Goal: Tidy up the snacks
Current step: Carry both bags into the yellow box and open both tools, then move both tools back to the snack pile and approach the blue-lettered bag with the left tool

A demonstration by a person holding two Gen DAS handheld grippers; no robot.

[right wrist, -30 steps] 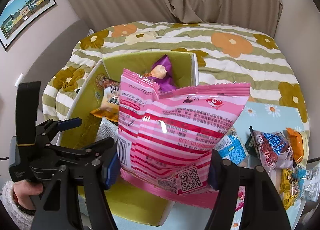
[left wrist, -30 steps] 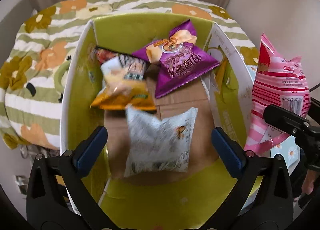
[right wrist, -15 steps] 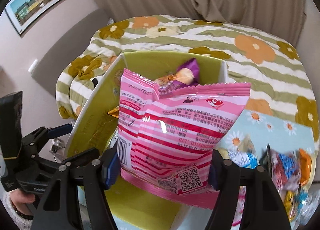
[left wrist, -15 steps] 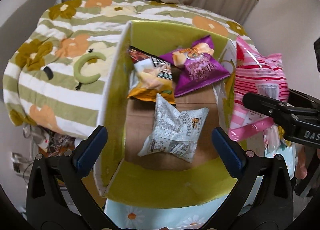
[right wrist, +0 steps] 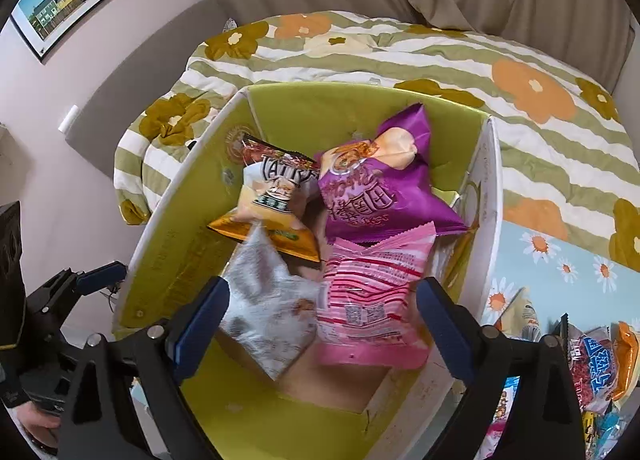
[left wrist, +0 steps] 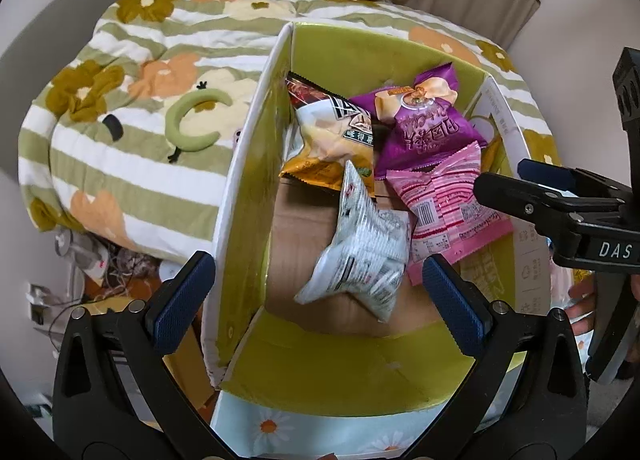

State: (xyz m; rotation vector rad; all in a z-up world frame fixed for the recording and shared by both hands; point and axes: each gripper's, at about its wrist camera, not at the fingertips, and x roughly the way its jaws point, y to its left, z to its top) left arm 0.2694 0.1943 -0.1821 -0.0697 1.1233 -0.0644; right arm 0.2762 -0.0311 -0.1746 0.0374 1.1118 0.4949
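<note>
A green-lined cardboard box [left wrist: 248,179] [right wrist: 168,252] holds a purple bag [left wrist: 428,123] [right wrist: 376,187], an orange chip bag [left wrist: 328,139] [right wrist: 272,203], a white bag [left wrist: 360,256] [right wrist: 264,312] and a pink striped bag [left wrist: 440,195] [right wrist: 372,300]. My right gripper [right wrist: 322,308] hovers over the box with its jaws opening. The pink bag lies loose below them, beside the white one, and no pad touches it. My left gripper [left wrist: 316,284] stands open above the box's near end with nothing in it.
The box sits on a daisy-print cloth [right wrist: 560,260] beside a flowered striped bedspread [left wrist: 140,131]. Several more snack packets [right wrist: 596,360] lie at the right of the box. Cables and clutter [left wrist: 88,268] are on the floor at the left.
The right jaws have spread and let go of the pink bag, which now lies in the box. The white bag has shifted and tilted. The left gripper has drifted toward the box's left wall.
</note>
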